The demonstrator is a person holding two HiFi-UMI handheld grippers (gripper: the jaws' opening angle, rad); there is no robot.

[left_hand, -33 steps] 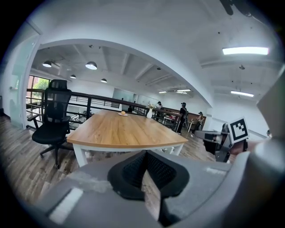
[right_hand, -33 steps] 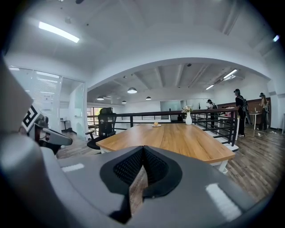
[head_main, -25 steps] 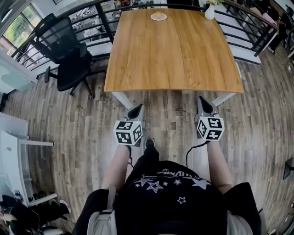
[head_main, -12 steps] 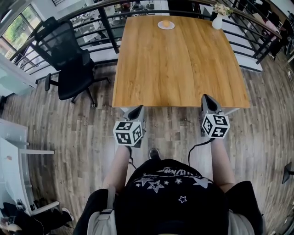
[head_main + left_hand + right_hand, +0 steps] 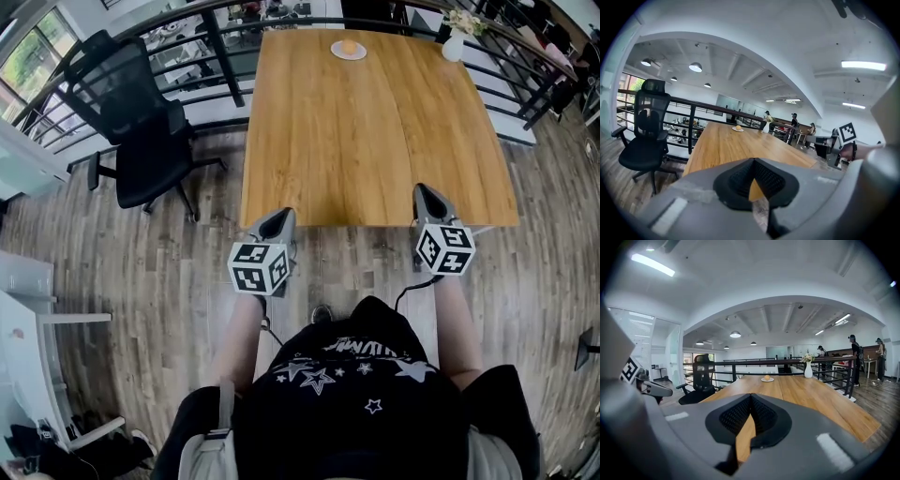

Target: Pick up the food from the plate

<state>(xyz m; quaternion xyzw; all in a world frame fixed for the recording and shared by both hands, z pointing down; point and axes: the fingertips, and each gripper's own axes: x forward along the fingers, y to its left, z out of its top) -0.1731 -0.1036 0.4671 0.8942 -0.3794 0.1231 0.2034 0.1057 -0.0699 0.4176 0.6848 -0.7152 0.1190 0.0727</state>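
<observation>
The food [image 5: 349,46], 1 small round yellow-orange piece, lay on a white plate [image 5: 336,53] close to the far edge of the table [image 5: 375,141], roughly midway along that edge. A white vase [image 5: 453,47] with flowers stood toward the far right corner, apart from the plate. Nothing else lay on the wooden top.

I stood at the near edge with my 2 tools held out in front of me. My left gripper [image 5: 280,218] had its tip just at the near edge, by the near left corner. My right gripper [image 5: 423,193] reached a little over the near edge, toward the near right corner. Both were clenched on nothing: in each gripper's own view the 2 pads met at the tip, with only bare table showing through the gap below them.

A black office chair [image 5: 141,122] stood off the table's left side, by the railing [image 5: 216,47].

By my judgement the task had hardly begun. The food was untouched, with the whole length of the table between it and my tools. I had yet to reach the far edge, open 1 gripper, close it on the food and lift it off the plate.
</observation>
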